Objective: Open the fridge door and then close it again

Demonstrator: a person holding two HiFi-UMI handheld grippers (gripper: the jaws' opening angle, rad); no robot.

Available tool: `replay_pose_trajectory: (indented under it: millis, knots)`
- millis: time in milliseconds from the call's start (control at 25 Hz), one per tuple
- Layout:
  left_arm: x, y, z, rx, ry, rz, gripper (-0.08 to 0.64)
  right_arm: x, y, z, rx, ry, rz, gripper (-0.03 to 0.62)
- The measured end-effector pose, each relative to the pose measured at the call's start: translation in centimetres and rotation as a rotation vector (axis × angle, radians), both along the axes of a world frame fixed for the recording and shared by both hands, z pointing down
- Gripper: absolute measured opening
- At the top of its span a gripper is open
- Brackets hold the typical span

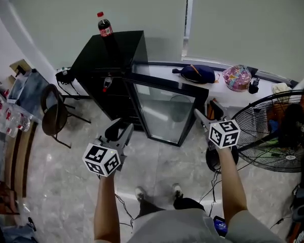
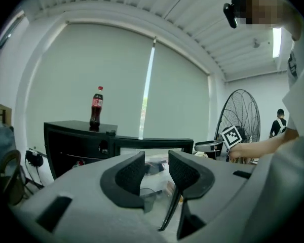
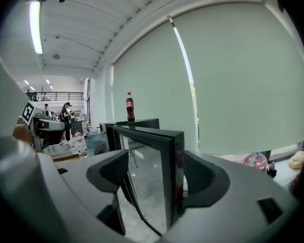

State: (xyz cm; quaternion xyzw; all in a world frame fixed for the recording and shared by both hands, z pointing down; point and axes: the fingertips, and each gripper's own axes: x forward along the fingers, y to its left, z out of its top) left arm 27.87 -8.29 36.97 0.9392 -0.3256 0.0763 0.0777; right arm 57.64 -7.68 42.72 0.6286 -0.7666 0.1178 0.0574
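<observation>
1. The fridge (image 1: 111, 59) is a small black cabinet that stands on the floor against the pale wall, beside a low ledge (image 1: 157, 70) under the window blind.
2. A cola bottle (image 1: 104, 25) stands upright on top of the fridge, near its back edge.
3. The fridge door (image 3: 152, 186) has a glass pane in a black frame. It is open and swung well out from the cabinet, towards the person.
4. The right gripper (image 1: 197, 114) is at the free edge of the door. Its jaws stand wide apart and the edge of the frame is between them.
5. The jaw on the glass side is clearly apart from the pane. The other jaw is very close behind the frame, but I cannot tell if it touches, so the claw is open and does not clamp the door.
6. The left gripper (image 2: 156, 168) is held lower, in front of the fridge and well apart from the door. Its jaws are apart too, and nothing is between them.
7. A dark chair (image 1: 53, 116) stands to the left of the fridge.
8. A large standing fan (image 1: 278, 130) is on the person's right side.
9. On the ledge lie a dark blue cap (image 1: 200, 74) and a colourful bag (image 1: 237, 78), near each other.
</observation>
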Motion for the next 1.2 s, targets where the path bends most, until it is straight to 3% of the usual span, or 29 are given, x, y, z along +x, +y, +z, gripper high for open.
replay_pose_trajectory:
  millis: [480, 680, 1000, 1200]
  knots:
    - [-0.3, 0.0, 6.2, -0.067, -0.088, -0.134, 0.130, 1.6, -5.1, 3.9, 0.012, -0.065, -0.070, 0.368]
    - [-1.0, 0.2, 7.9, -0.092, -0.104, -0.175, 0.124, 0.7, -6.1, 4.8, 0.004, -0.036, -0.105, 0.367]
    - [-2.6, 1.6, 9.0, -0.097, -0.129, -0.224, 0.124, 0.5, -5.7, 5.3, 0.016, 0.017, -0.081, 0.364]
    - [-3.7, 2.6, 8.9, -0.073, -0.164, -0.246, 0.124, 0.3, -5.0, 5.2, 0.021, 0.055, -0.077, 0.328]
